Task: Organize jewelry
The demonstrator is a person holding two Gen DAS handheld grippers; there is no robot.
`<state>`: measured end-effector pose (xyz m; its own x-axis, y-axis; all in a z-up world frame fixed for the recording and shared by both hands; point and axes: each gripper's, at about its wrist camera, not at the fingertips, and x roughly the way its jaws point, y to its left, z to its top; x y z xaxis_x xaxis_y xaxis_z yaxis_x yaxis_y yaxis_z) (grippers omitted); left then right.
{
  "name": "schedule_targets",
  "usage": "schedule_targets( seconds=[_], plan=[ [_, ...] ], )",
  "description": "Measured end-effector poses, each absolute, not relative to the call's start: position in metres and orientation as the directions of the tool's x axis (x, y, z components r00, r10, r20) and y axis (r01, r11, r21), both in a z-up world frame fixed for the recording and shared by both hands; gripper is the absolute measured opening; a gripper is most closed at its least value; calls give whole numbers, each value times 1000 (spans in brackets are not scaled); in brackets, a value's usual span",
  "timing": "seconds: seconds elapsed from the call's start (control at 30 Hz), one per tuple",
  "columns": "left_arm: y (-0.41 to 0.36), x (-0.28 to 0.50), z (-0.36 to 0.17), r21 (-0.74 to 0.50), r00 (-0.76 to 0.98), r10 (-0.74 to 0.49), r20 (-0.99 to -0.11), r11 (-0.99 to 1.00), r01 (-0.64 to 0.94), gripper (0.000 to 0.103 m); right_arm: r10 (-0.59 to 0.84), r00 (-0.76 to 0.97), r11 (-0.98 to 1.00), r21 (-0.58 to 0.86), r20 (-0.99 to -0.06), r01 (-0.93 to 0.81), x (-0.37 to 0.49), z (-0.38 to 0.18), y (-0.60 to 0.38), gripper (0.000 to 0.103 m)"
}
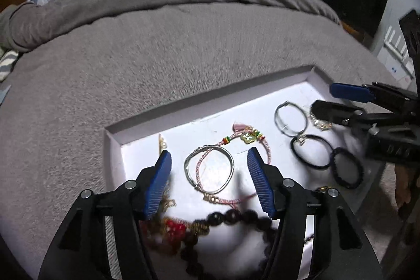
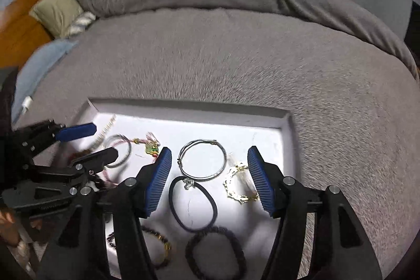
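Note:
A shallow white tray point(image 1: 210, 96) lies on a grey bed and holds jewelry. My left gripper point(image 1: 209, 184) is open and empty above a silver bangle point(image 1: 231, 162) and a pink cord bracelet point(image 1: 266, 146). A dark bead bracelet point(image 1: 236, 217) lies under it. My right gripper point(image 2: 209, 180) is open and empty over a thin silver bangle point(image 2: 202, 160), a black hair tie point(image 2: 193, 204) and a gold chain bracelet point(image 2: 236, 185). A braided black band point(image 2: 215, 251) lies nearer. The right gripper also shows in the left wrist view point(image 1: 325, 101), and the left gripper in the right wrist view point(image 2: 102, 141).
The grey blanket point(image 1: 157, 57) covers the bed all around the tray. A pillow point(image 2: 57, 9) and wooden headboard point(image 2: 21, 25) are at the far left. A dark screen point(image 1: 351, 1) stands on the right wall.

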<state>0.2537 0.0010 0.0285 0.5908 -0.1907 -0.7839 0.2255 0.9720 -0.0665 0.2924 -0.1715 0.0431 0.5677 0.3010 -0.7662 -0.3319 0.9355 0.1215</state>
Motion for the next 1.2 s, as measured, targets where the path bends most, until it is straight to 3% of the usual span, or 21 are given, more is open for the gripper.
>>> schedule_targets(
  seconds=[0.37, 0.47, 0.63, 0.67, 0.73, 1.03, 1.2],
  plan=[
    [17, 188, 88, -92, 672, -197, -714, 978, 188, 67, 310, 673, 943, 127, -672, -308, 208, 105, -207, 72],
    [18, 163, 101, -74, 700, -179, -691, 981, 178, 79, 315, 686, 941, 122, -655, -315, 182, 115, -211, 74],
    [20, 121, 118, -64, 740, -158, -653, 986, 153, 80, 314, 709, 943, 123, -632, -308, 148, 122, -217, 85],
    [23, 113, 119, -65, 749, -147, -646, 988, 138, 86, 303, 720, 948, 118, -625, -296, 141, 122, -219, 89],
    [26, 95, 116, -75, 773, -115, -624, 993, 87, 96, 298, 735, 952, 131, -608, -278, 128, 119, -224, 96],
    [24, 61, 68, -162, 773, -94, -628, 987, -12, 96, 272, 746, 962, 146, -608, -232, 99, 74, -231, 97],
    [15, 65, 41, -77, 743, -29, -668, 997, -31, 96, 202, 748, 974, 52, -632, -218, 101, 47, -225, 97]
  ],
)
